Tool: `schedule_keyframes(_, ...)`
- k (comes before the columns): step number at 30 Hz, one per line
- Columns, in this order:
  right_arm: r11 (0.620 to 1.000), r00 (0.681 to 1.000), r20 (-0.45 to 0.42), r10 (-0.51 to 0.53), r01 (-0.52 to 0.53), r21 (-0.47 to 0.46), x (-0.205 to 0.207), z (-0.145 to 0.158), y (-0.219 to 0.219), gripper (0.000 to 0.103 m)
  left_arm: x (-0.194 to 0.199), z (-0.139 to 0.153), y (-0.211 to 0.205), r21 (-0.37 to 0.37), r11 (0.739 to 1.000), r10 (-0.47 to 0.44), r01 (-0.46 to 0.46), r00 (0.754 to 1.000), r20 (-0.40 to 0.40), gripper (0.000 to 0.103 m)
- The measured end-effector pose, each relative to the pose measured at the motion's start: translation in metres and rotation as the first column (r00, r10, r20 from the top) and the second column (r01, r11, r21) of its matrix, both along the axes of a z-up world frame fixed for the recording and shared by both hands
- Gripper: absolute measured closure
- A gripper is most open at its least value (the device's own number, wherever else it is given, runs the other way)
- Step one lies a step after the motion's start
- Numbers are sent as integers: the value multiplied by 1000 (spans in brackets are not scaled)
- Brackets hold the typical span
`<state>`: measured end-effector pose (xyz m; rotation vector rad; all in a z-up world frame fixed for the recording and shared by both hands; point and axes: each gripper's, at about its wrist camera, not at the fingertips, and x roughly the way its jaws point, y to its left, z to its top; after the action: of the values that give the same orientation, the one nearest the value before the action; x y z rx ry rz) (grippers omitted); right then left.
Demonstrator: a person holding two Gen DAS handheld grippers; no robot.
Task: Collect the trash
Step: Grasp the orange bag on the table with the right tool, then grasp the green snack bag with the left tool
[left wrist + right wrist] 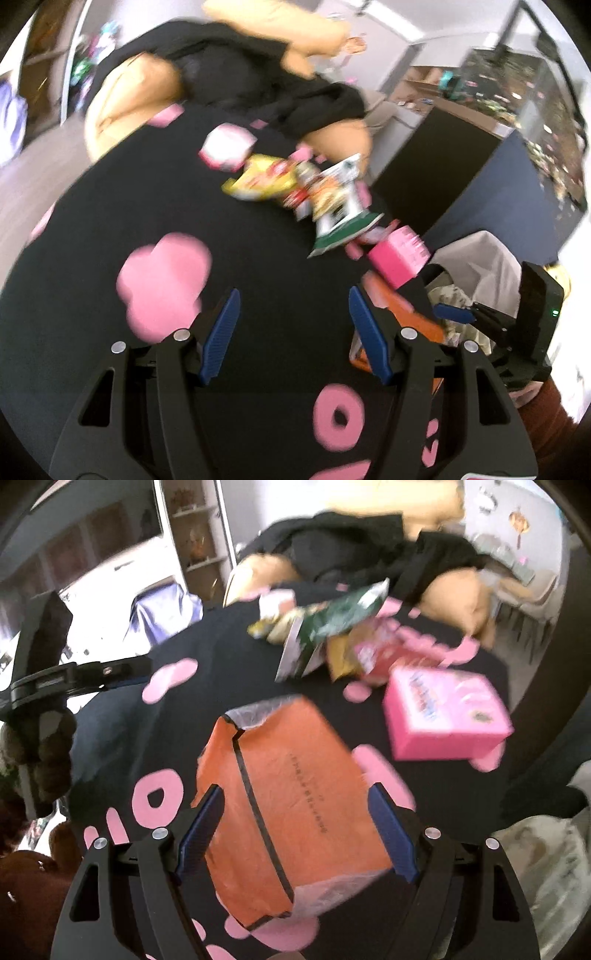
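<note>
A black cloth (110,206) printed with pink shapes covers the surface, and the trash lies scattered across it. From the left wrist view, the left gripper (293,332) hangs over a bare stretch of the cloth with its blue-padded jaws standing well apart and nothing between them. Beyond it lies a loose heap of snack wrappers (314,188), yellow, red, white and green, with a pink box (399,258) just to their right near the edge of the surface. A bin lined with a white bag (480,266) stands off that edge, and the right gripper (458,314) shows beside it. In the right wrist view, the right gripper (295,827) hovers above an orange packet (288,812) that lies flat on the cloth; the packet sits between the wide-spread jaws, but the blur leaves it unclear whether the pads touch it. The pink box (447,712) rests to the packet's right, and the wrappers (332,635) are piled farther back.
</note>
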<state>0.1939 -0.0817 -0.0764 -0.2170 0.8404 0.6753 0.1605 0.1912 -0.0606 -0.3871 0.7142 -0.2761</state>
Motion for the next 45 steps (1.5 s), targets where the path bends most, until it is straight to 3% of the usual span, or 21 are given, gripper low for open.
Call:
schedule_keyframes(7, 993, 989, 96, -111, 107, 45, -4, 22, -31, 27, 73, 34, -59, 77, 987, -148, 141, 985, 92, 45)
schedule_keyframes(9, 988, 983, 106, -148, 142, 61, -1, 23, -38, 27, 105, 39, -86, 145, 977, -173, 158, 980, 94, 45)
schedule_keyframes(12, 981, 980, 89, -176, 167, 95, 2, 21, -47, 27, 145, 30, -120, 285, 945, -179, 159, 983, 45, 45)
schedule_keyframes(14, 979, 981, 75, -181, 173, 103, 3, 17, -52, 27, 168, 16, -137, 368, 913, -174, 174, 984, -34, 45)
schedule_keyframes(16, 979, 981, 61, -183, 177, 103, 4, 13, -56, 27, 180, 5, -142, 409, 896, -153, 172, 985, -79, 50)
schedule_keyframes(17, 979, 981, 57, -183, 177, 102, 5, 12, -57, 27, 182, 1, -139, 412, 895, -146, 170, 985, -90, 60)
schedule_keyframes(18, 979, 981, 52, -185, 179, 100, 5, 10, -58, 27, 182, 0, -135, 408, 898, -141, 168, 985, -96, 69)
schedule_keyframes(20, 978, 982, 38, -186, 181, 104, 7, 6, -61, 27, 174, 0, -119, 356, 921, -131, 156, 987, -95, 70)
schedule_keyframes(24, 979, 989, 1, -150, 148, 137, 12, 3, -59, 27, 137, 10, -97, 290, 941, -152, 172, 984, -92, 70)
schedule_keyframes(28, 987, 997, -22, -70, 72, 144, 15, 2, -44, 27, 82, 19, -78, 253, 939, -220, 235, 972, -86, 70)
schedule_keyframes(32, 994, 999, -44, 5, 0, 106, 24, -6, -21, 27, 44, 19, -60, 263, 930, -237, 255, 966, -100, 69)
schedule_keyframes(36, 997, 996, -75, 57, -52, 65, 38, -16, 0, 27, 15, 20, -42, 276, 929, -228, 244, 969, -89, 49)
schedule_keyframes(40, 999, 992, -122, 45, -44, 12, 52, -33, 10, 27, 0, 26, -20, 233, 952, -193, 199, 980, -45, 43)
schedule_keyframes(45, 999, 982, -185, 32, -26, 39, 56, -42, 9, 27, -2, 21, -8, 196, 963, -176, 183, 983, -54, 42)
